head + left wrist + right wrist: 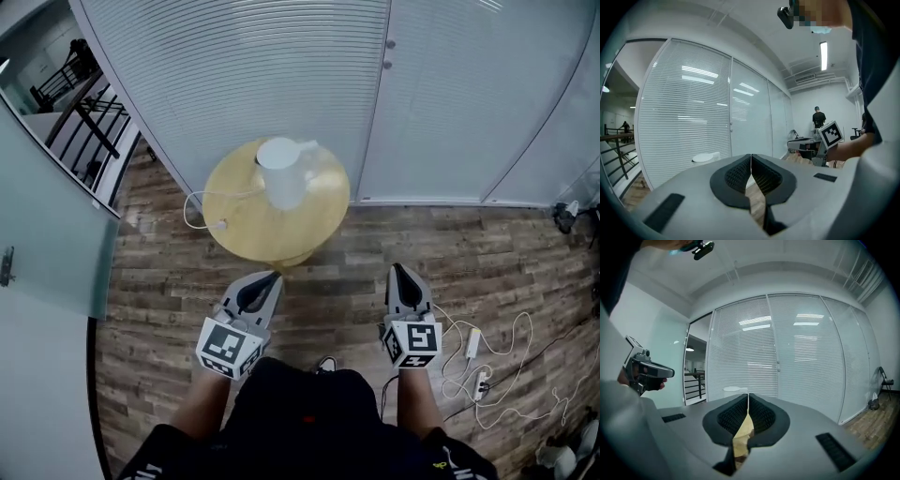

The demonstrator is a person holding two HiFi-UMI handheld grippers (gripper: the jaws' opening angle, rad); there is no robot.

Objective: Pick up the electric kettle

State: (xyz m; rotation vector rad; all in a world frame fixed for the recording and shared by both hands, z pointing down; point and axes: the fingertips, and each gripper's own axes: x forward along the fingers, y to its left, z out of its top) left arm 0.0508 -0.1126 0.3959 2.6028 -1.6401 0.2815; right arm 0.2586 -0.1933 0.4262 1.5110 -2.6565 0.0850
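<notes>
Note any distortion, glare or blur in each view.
Head view: sharp, evenly lit, blinds bowed at the edges, white kettle slightly washed out. Left gripper view: heavy fisheye, dark corners, bright ceiling lamp. Right gripper view: same fisheye, lamp reflections streak the blinds.

I am looking down on a white electric kettle (284, 172) standing upright on a round wooden surface (234, 230), its cord (194, 208) looping past the left edge. I am holding the left gripper (274, 277) and right gripper (397, 270) over the wooden floor (337, 272), both pointing toward the surface, short of it. White cables (487, 366) are lying at right.
</notes>
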